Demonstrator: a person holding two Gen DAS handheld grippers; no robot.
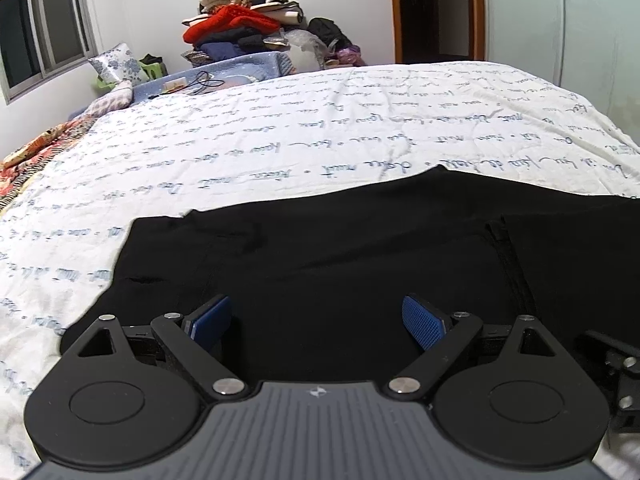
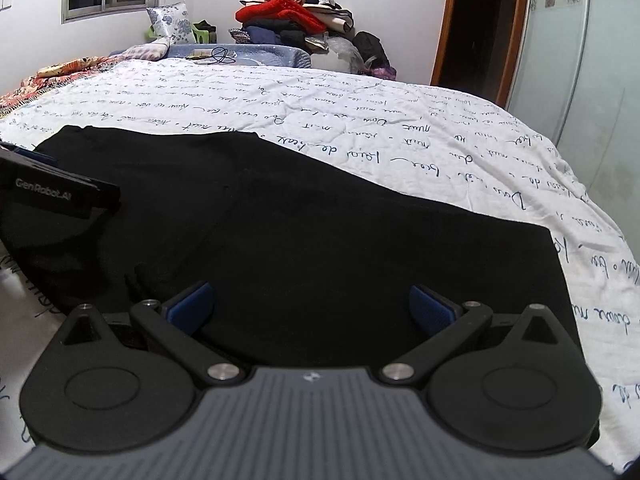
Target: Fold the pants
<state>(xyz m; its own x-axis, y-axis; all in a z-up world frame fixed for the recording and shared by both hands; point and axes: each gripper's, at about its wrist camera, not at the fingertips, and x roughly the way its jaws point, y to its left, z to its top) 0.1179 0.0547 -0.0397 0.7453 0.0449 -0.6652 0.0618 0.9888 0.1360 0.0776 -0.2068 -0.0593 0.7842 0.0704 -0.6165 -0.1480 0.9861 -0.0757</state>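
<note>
Black pants [image 1: 340,248] lie flat on the white bedsheet with blue script [image 1: 280,128], near the bed's front edge. They also show in the right wrist view [image 2: 300,220]. My left gripper [image 1: 318,322] is open, its blue pads wide apart, low over the near edge of the pants. My right gripper [image 2: 312,308] is open too, low over the pants' right part. The left gripper's body [image 2: 60,192] shows at the left of the right wrist view. Part of the right gripper [image 1: 616,364] shows at the right edge of the left wrist view.
A pile of clothes [image 1: 248,20] stands at the head of the bed, with a blue pillow [image 1: 224,76] and a floral cushion [image 1: 116,64]. A floral blanket [image 1: 40,148] lies along the left side. A window [image 1: 44,32] and doorway [image 1: 436,12] are behind.
</note>
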